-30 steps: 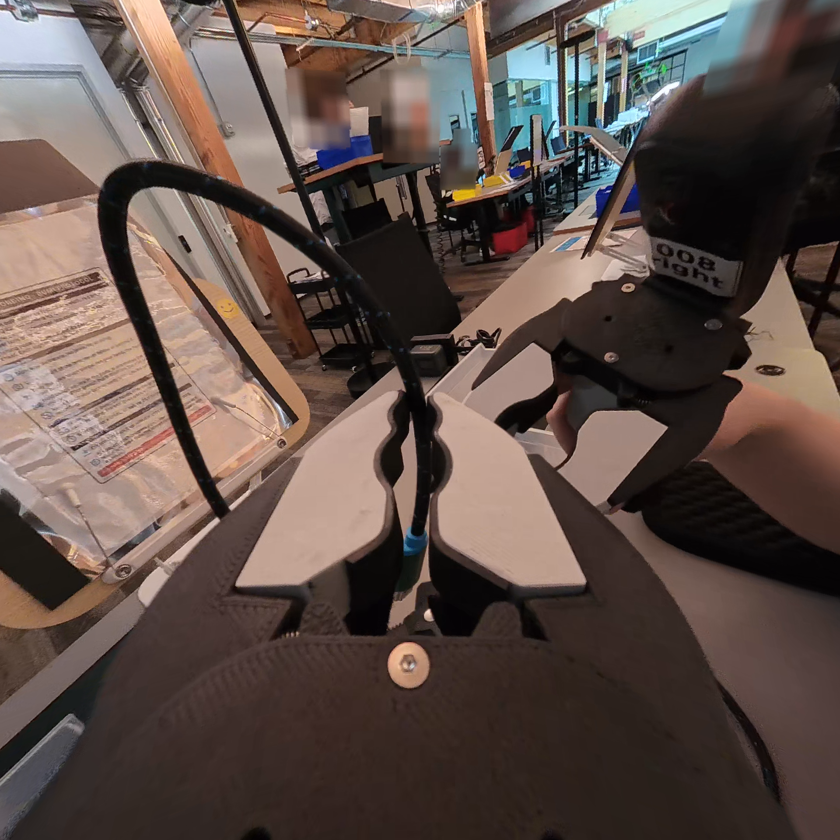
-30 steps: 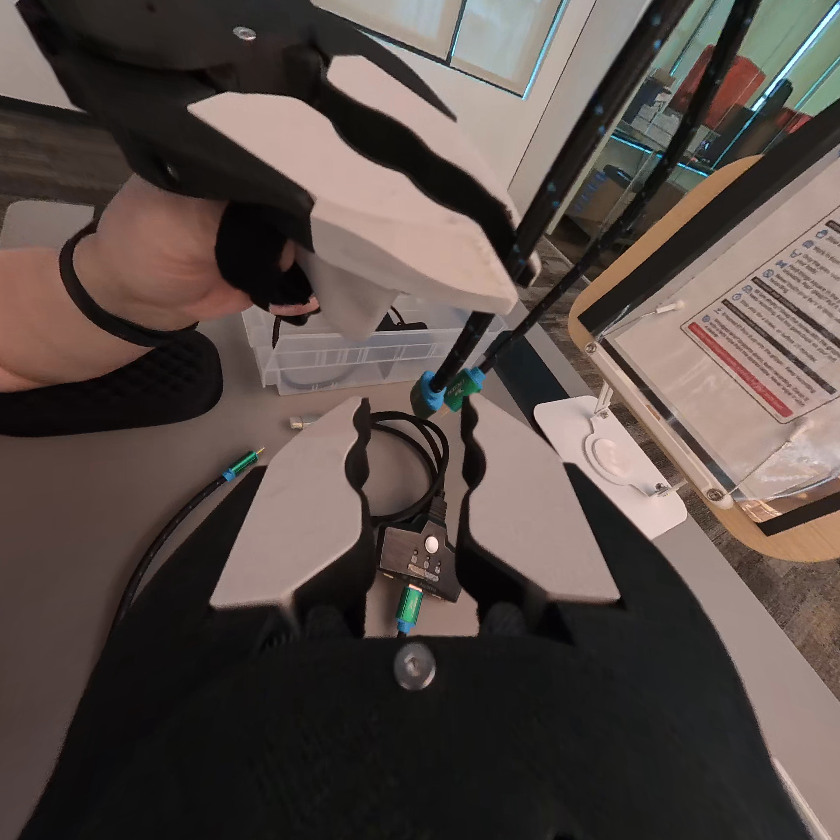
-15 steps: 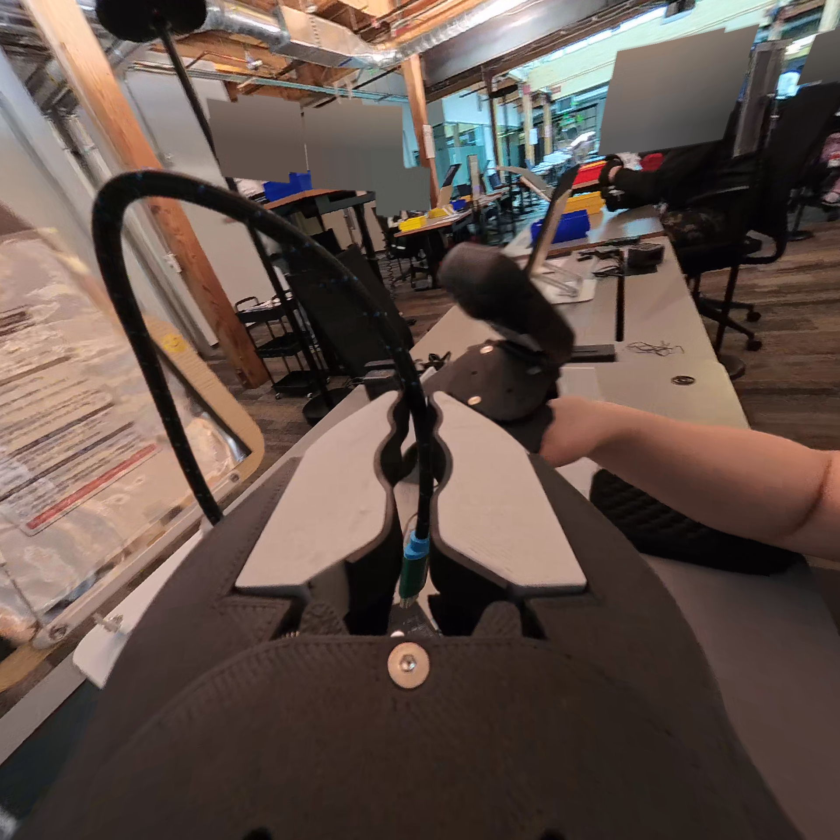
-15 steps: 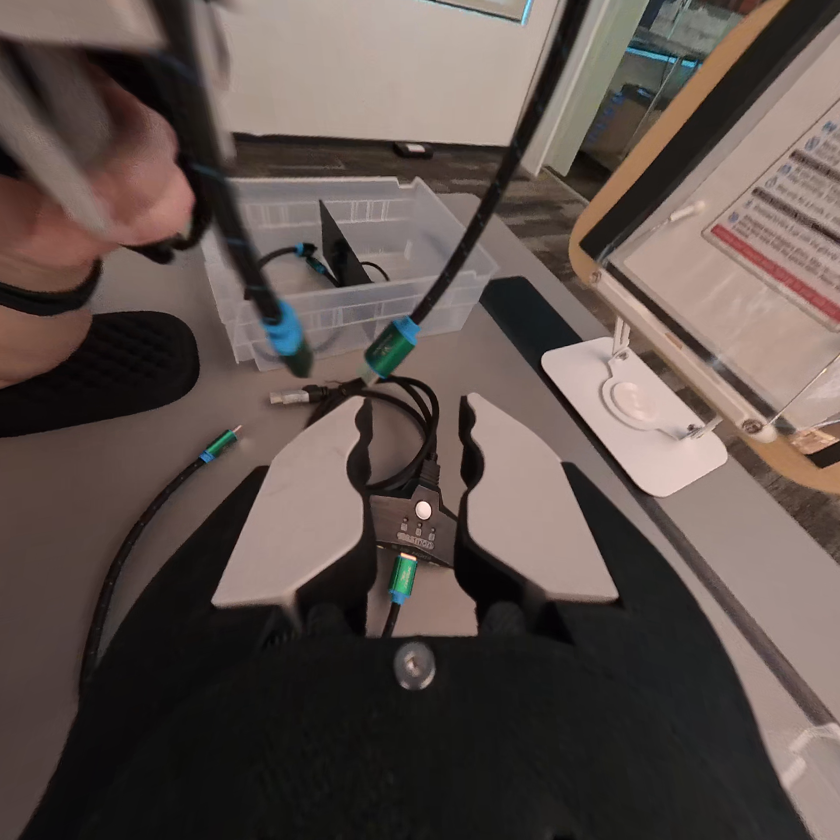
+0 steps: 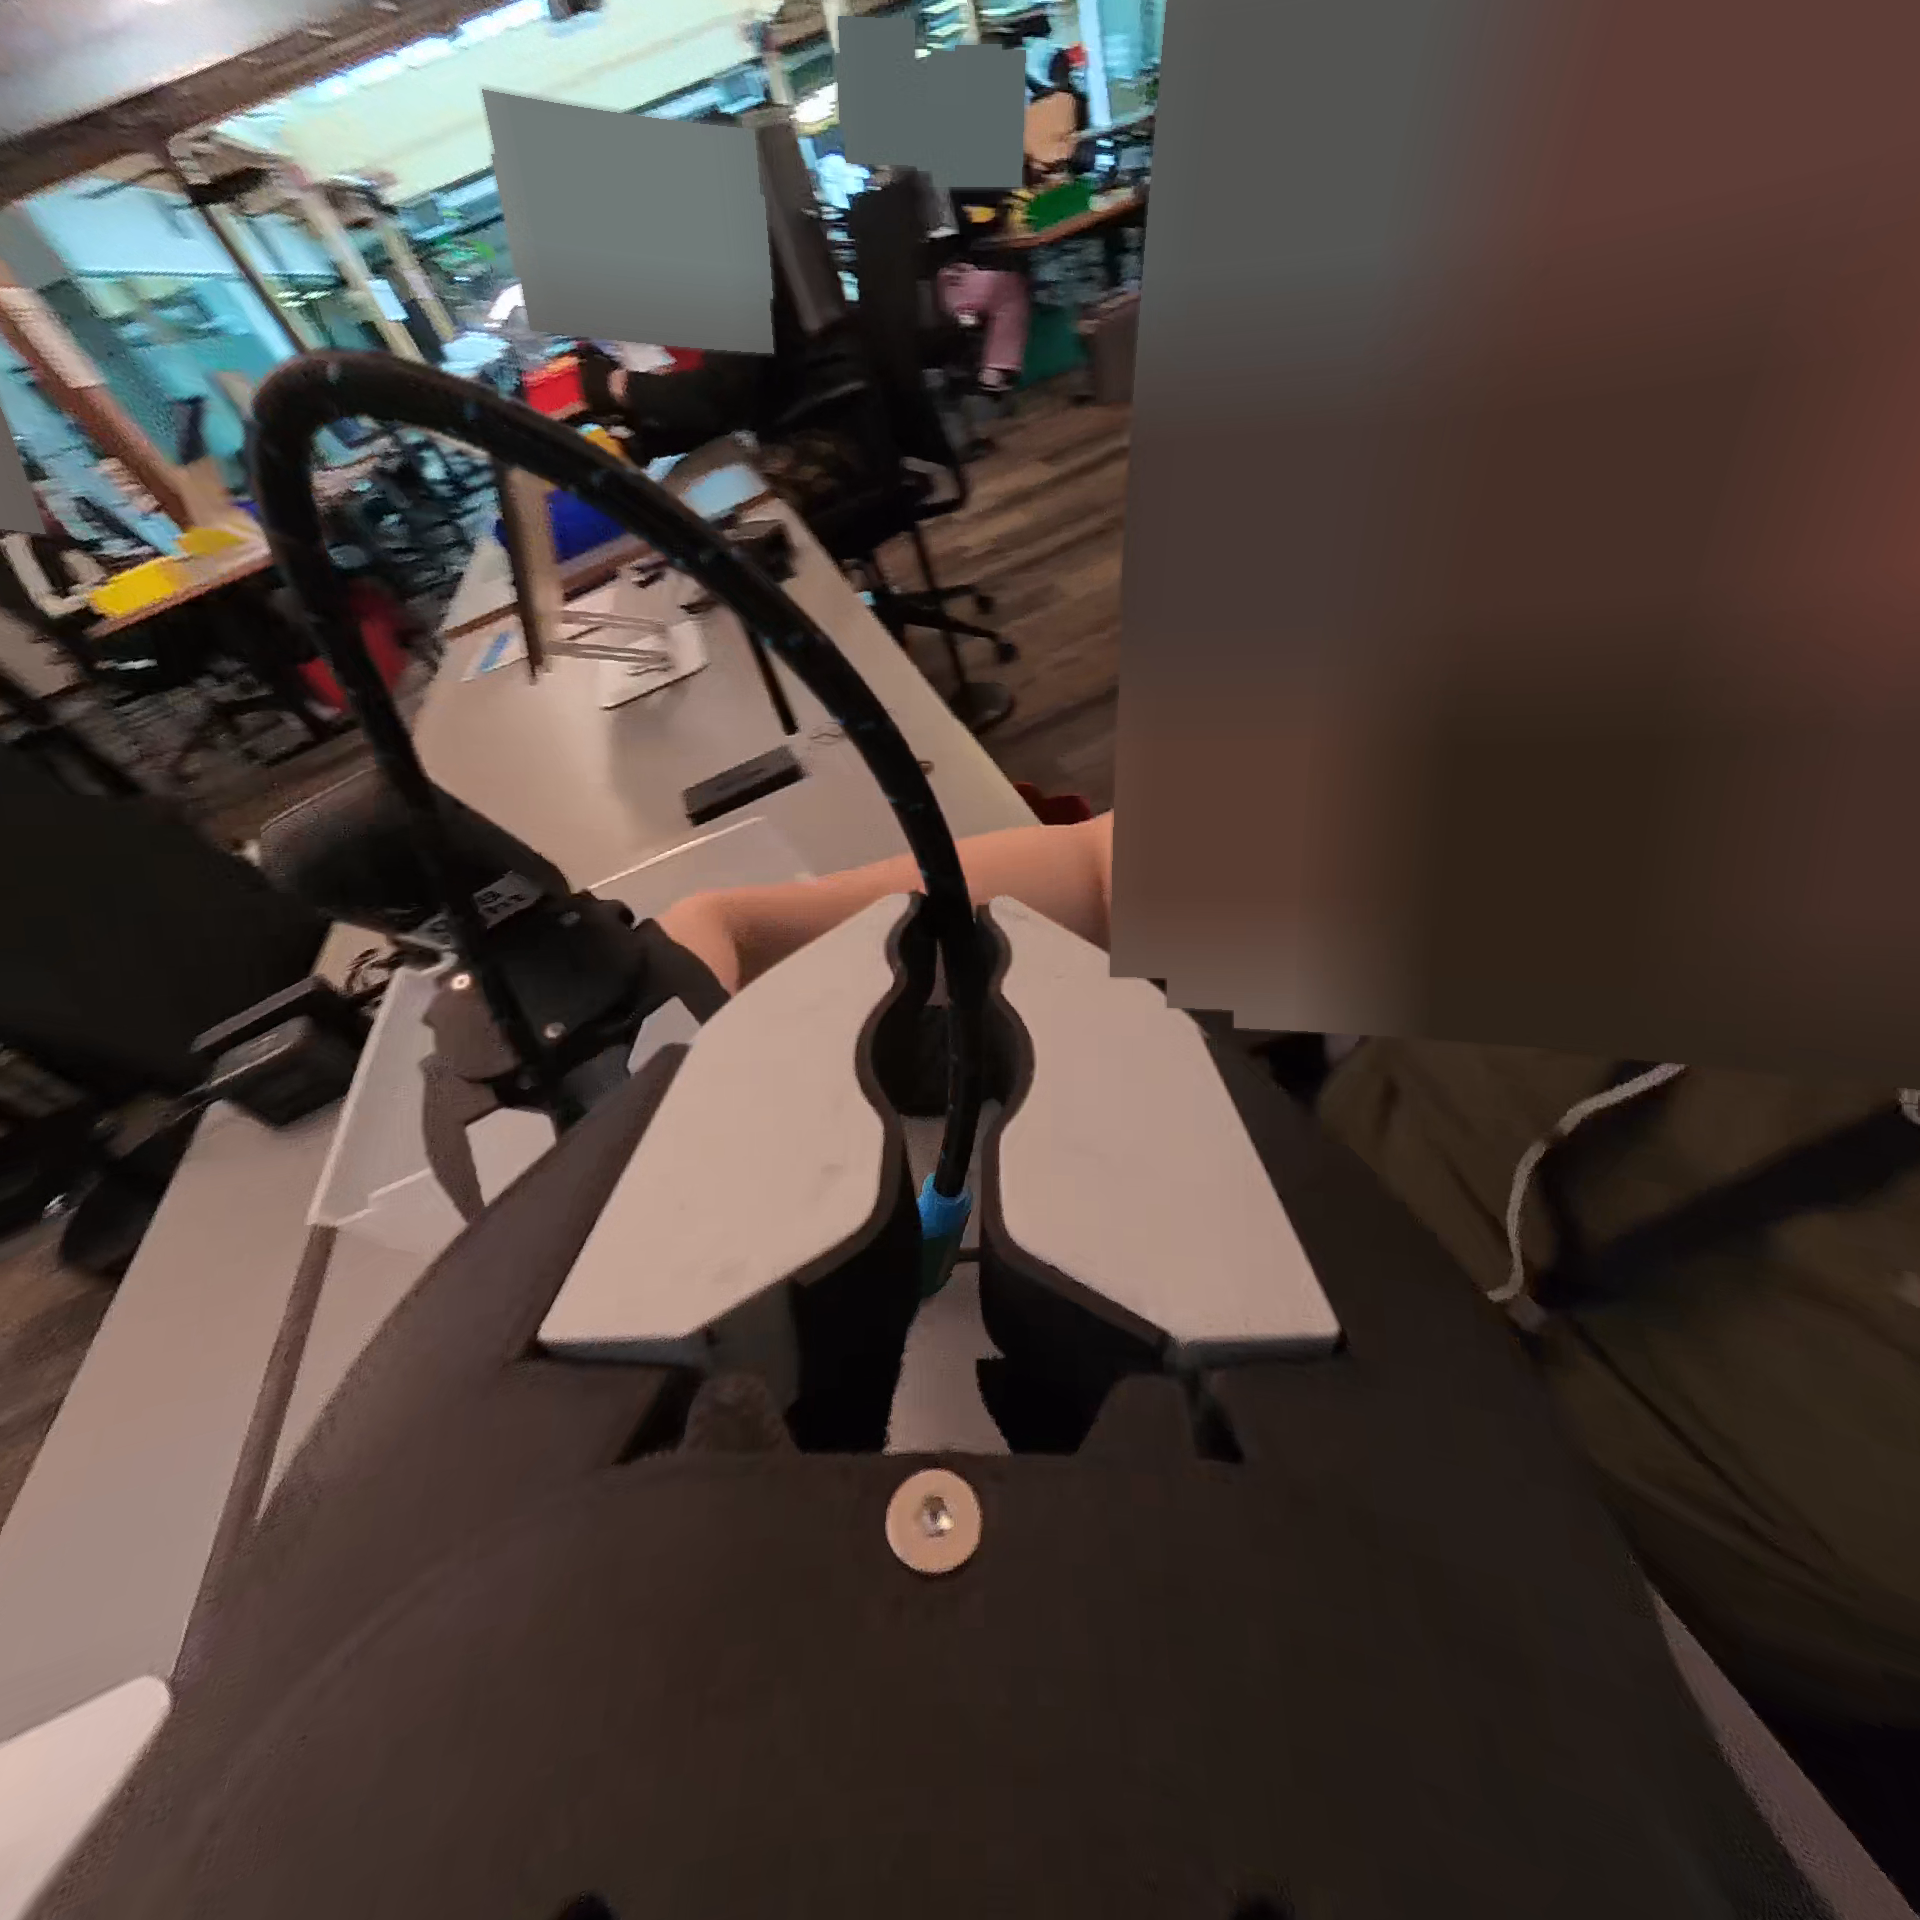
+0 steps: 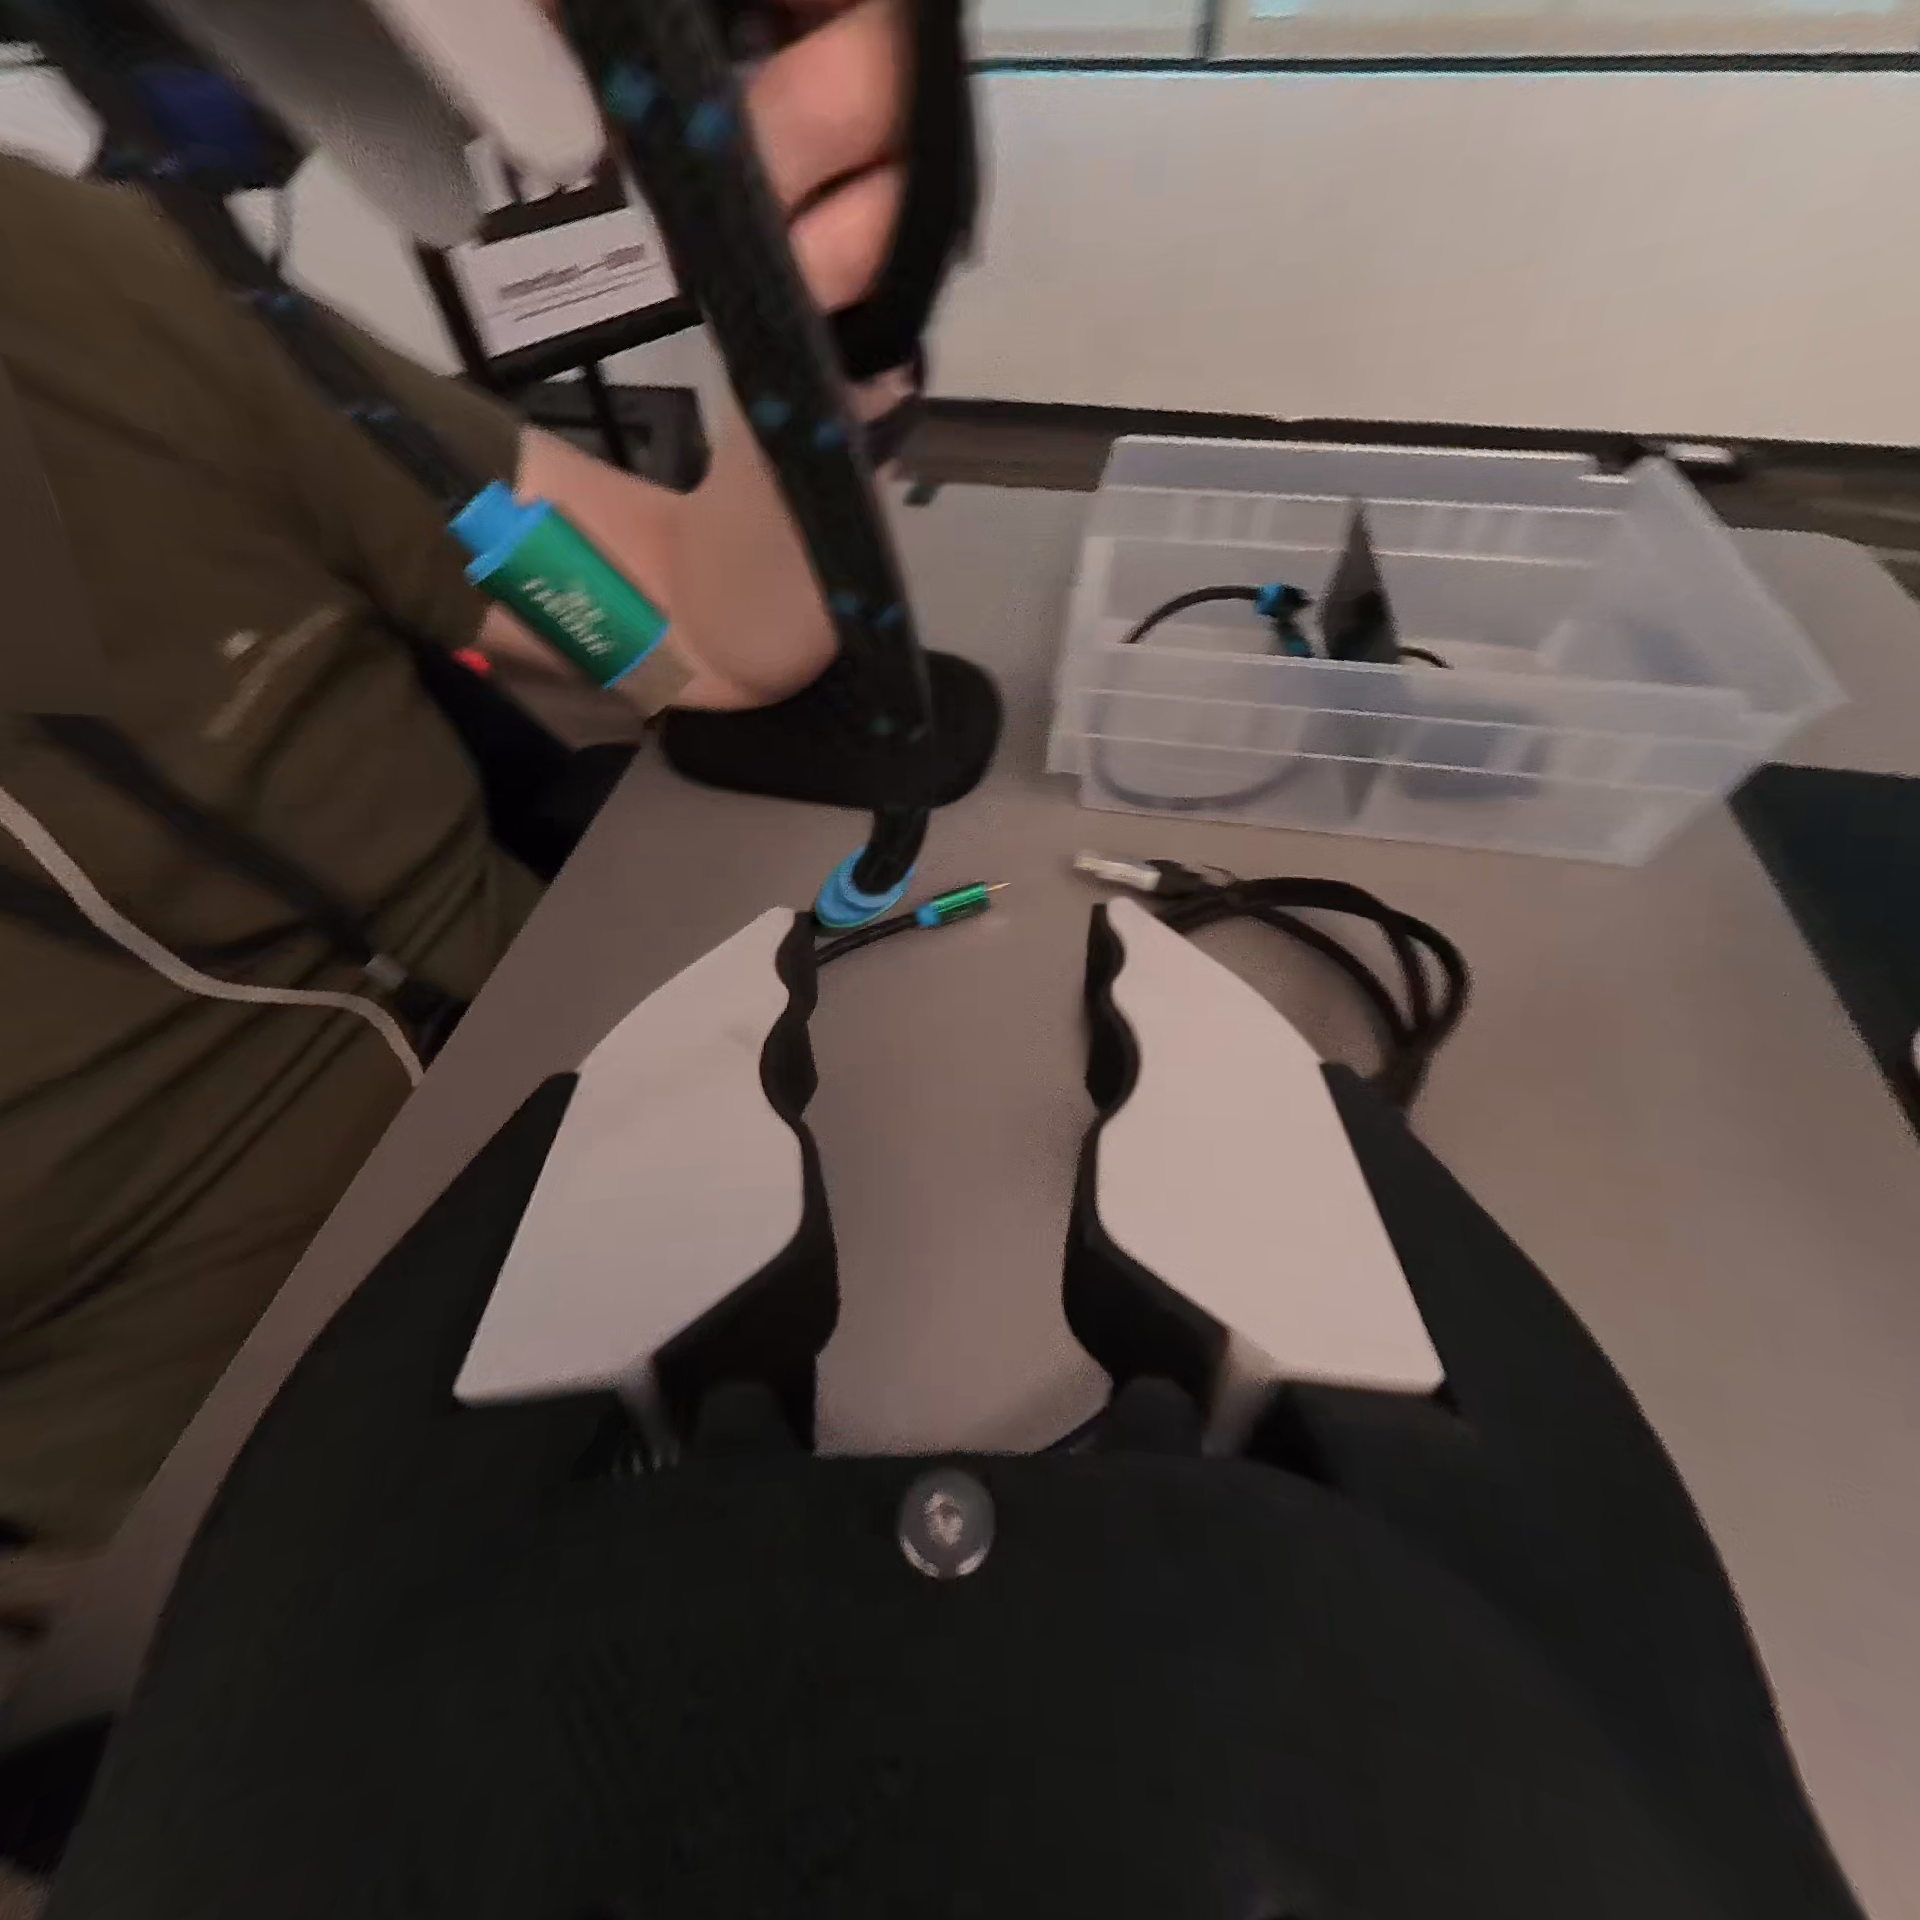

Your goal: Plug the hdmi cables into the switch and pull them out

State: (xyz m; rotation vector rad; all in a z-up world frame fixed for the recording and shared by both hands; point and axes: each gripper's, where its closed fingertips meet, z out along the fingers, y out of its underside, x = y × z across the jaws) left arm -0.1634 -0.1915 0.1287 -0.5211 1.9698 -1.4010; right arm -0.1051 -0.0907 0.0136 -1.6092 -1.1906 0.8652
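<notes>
the left gripper point(image 5: 943, 1091) clamps the braided hdmi cable point(image 5: 644, 499) just above its blue-collared plug; the right gripper point(image 6: 945, 997) gapes, holding nothing. the switch is out of view. risk: the cable's free green plug point(image 6: 566, 601), swinging at ten o'clock, could snag the loose black cord point(image 6: 1340, 935) at one o'clock.

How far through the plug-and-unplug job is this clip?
Cable looks unplugged: the left hand-held gripper is shut on a braided HDMI cable, its green plug hanging free. The right hand-held gripper is open and empty. The switch is out of view, so what's left is unclear.
</notes>
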